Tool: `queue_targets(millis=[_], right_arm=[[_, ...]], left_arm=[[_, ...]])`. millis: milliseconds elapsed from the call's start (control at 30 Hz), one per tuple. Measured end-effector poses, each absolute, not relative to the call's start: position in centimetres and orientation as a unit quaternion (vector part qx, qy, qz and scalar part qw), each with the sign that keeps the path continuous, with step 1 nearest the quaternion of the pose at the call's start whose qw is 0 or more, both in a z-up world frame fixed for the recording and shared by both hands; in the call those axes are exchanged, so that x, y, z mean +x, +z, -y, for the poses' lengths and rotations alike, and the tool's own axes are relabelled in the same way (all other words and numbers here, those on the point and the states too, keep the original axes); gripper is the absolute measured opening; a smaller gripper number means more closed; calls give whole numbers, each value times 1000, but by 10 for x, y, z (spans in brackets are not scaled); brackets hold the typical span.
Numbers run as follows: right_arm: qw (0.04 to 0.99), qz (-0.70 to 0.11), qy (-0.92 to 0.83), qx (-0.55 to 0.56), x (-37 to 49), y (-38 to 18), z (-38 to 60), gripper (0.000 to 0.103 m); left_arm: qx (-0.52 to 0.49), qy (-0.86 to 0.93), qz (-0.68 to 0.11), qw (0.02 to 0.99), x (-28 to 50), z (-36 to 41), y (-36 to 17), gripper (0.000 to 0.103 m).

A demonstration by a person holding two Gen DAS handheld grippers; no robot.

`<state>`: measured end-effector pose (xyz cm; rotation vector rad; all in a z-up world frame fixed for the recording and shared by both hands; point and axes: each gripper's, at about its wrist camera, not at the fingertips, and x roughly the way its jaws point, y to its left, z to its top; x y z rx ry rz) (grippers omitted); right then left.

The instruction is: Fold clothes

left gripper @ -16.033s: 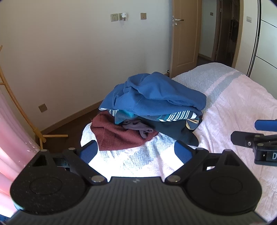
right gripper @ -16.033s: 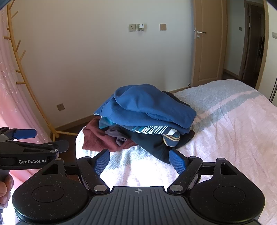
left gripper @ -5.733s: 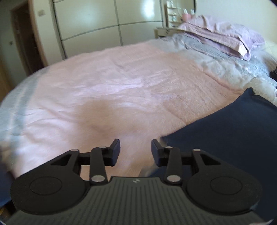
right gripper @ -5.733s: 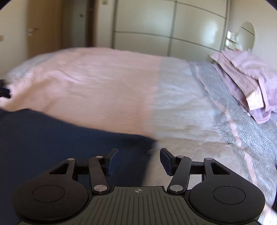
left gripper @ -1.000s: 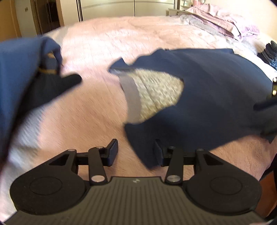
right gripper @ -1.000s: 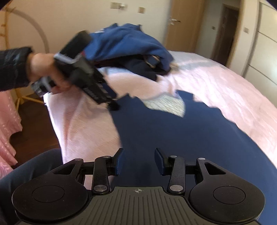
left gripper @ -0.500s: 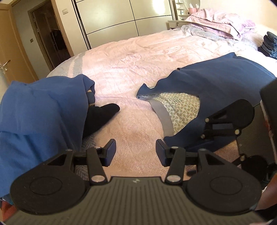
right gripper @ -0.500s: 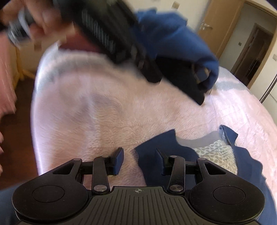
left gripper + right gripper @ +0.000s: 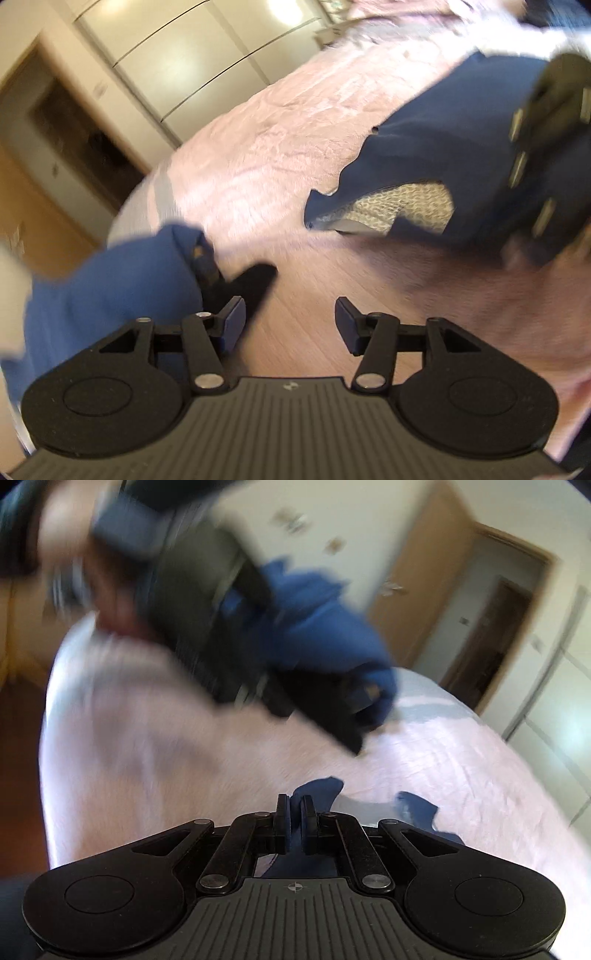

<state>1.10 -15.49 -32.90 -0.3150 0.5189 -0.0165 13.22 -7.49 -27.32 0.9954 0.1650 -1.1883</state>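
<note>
Right gripper (image 9: 294, 825) is pinched nearly closed on the near edge of the navy garment (image 9: 436, 147), which lies spread on the pink bed (image 9: 258, 155) with its patterned inner lining (image 9: 402, 203) exposed at the neck. Left gripper (image 9: 290, 325) is wide, holding nothing, hovering over bare bedding between the garment and the blue clothes pile (image 9: 110, 280). My read: the step is getting a second hold so the garment can be squared before folding. To do it well, send the left gripper to the matching edge on the other side of the neck opening, take a single layer only, then pull both holds apart evenly so the fabric goes flat without dragging the bedcover. Keep well off the pile. Hard to make out: both views are heavily motion-blurred; in the right wrist view the other handset and hand (image 9: 74, 546) smear across the pile, the garment's far hem and sleeves are cut off, and how much cloth is in the right grip can't be judged.
</note>
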Motion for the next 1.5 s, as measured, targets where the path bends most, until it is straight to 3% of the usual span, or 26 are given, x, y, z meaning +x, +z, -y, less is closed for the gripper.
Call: queue_targets(millis=[200,467,533,600,667,900,1167,1400,1500], right_arm=[[982,-185,-40,19,-35,-285,231,3],[978,-150,-62,129,-78,-282,296,3],[976,-147,-65,147,-84,-284,307,3],[974,-142,-66,165,-90,-285,315,3],[973,-138,-67,173,-96,-287,322,3],[972,-88,-87,198,-163,-274,327,3],[960,-12,-202,192,-309,-247,342,3],[919,2,-322,228,-427,-272,362,3],[895,-12,-359,264,-464,-298,368,3]], left_arm=[[551,-533,13,642,133,157,-305,53],[632,-526,82,563,144,245,-350,53],[647,-526,101,543,145,259,-358,47],[661,-525,118,523,146,274,-366,8],[654,-521,117,536,140,281,-358,4],[603,-528,144,581,76,300,-277,3],[555,-584,241,541,-88,378,-205,3],[546,-657,269,445,-234,461,-249,3],[556,-668,255,425,-251,476,-279,3]])
